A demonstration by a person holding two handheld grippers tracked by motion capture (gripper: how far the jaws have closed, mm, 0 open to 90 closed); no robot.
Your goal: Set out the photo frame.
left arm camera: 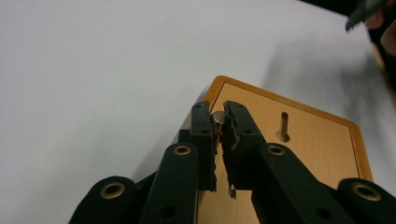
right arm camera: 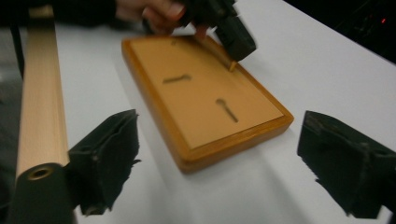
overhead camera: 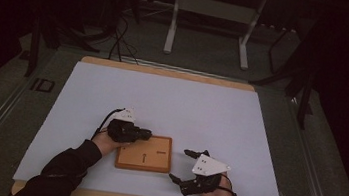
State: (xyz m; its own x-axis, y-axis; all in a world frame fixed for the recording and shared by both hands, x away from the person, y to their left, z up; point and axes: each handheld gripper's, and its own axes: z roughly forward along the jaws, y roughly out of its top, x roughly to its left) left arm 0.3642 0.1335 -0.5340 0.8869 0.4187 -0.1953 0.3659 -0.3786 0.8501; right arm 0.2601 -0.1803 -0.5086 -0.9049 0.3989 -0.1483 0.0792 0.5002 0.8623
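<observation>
A flat orange-brown wooden board with keyhole slots (overhead camera: pixel 144 158) lies near the desk's (overhead camera: pixel 172 102) front edge. The left gripper (left arm camera: pixel 218 127), jaws pinching a small round-headed pin (left arm camera: pixel 217 116), hovers at its corner; the right gripper (right arm camera: pixel 219 163) waits just beside it, jaws wide, likely to steady it.

Small silvery item (left arm camera: pixel 217 115) mostly hidden between left claw (left arm camera: pixel 217 122) jaws, kind unclear, right claw (right arm camera: pixel 219 158) jaw cut off at right edge, bench (overhead camera: pixel 172 102) near corners cropped in high view
</observation>
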